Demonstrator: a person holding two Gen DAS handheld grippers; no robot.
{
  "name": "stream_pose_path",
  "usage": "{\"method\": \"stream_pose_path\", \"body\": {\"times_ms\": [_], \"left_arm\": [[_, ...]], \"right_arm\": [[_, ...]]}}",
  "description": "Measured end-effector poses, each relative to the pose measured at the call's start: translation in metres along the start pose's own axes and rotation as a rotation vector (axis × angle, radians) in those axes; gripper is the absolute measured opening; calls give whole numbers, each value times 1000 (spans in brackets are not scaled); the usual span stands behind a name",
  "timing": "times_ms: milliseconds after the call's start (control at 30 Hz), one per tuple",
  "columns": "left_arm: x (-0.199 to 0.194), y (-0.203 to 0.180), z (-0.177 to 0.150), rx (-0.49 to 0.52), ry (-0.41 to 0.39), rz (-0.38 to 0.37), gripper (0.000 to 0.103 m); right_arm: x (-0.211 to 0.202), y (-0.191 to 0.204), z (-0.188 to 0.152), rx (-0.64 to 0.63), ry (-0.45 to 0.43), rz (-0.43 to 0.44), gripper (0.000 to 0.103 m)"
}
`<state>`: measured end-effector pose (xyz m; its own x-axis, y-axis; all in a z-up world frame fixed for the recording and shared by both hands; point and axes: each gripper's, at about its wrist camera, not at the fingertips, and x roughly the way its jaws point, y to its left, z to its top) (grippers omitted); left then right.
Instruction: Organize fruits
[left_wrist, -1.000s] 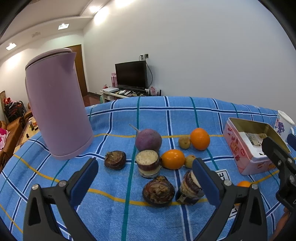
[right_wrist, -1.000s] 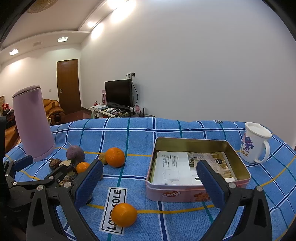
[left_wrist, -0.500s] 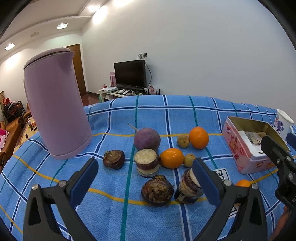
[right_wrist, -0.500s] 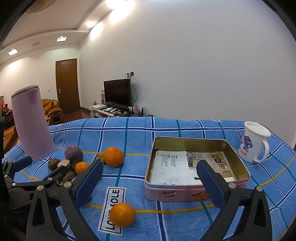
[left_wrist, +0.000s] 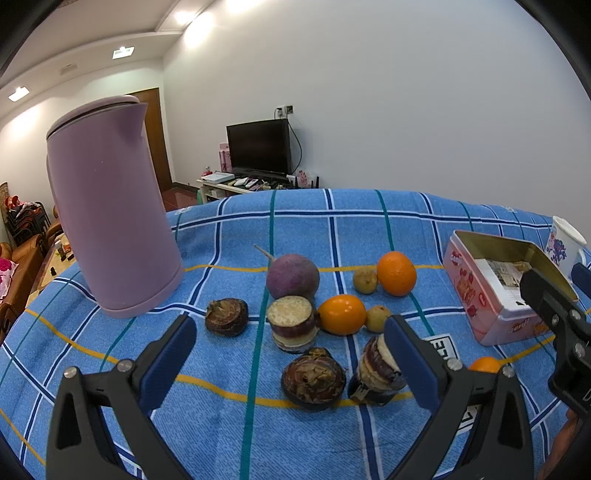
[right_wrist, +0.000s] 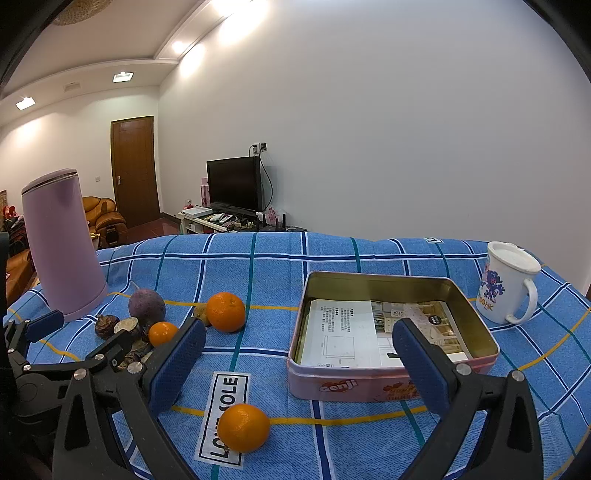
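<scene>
Fruits lie grouped on the blue checked cloth. A round purple fruit (left_wrist: 293, 275) sits at the back, with two oranges (left_wrist: 341, 314) (left_wrist: 396, 273), two small yellowish fruits (left_wrist: 365, 280) and several dark, partly cut pieces (left_wrist: 313, 376) around it. My left gripper (left_wrist: 288, 354) hovers open just in front of this group, holding nothing. A lone orange (right_wrist: 243, 426) rests on a cloth label, low between the fingers of my right gripper (right_wrist: 295, 354). That gripper is open and empty too. Behind it stands an open pink tin (right_wrist: 351, 386) with papers inside.
A tall lilac kettle (left_wrist: 110, 206) stands at the left of the cloth. A white printed mug (right_wrist: 506, 282) is to the right of the tin. The cloth's far edge drops off toward a TV stand. My left gripper's frame (right_wrist: 92, 354) shows at the right wrist view's left.
Both views drift only slightly. No fruit has moved, and both grippers have stayed open and empty.
</scene>
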<state>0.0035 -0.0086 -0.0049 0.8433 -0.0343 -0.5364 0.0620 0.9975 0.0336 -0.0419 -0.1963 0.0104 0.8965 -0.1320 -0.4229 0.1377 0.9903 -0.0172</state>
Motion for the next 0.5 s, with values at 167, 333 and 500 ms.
{"method": "stream_pose_path", "body": {"times_ms": [167, 333, 500], "left_arm": [[0, 0, 0, 0, 0, -1, 103], [0, 1, 0, 1, 0, -1, 103], [0, 1, 0, 0, 0, -1, 103]], "right_arm": [[0, 0, 0, 0, 0, 1, 102], [0, 0, 0, 0, 0, 0, 102], [1, 0, -1, -1, 5, -1, 102]]}}
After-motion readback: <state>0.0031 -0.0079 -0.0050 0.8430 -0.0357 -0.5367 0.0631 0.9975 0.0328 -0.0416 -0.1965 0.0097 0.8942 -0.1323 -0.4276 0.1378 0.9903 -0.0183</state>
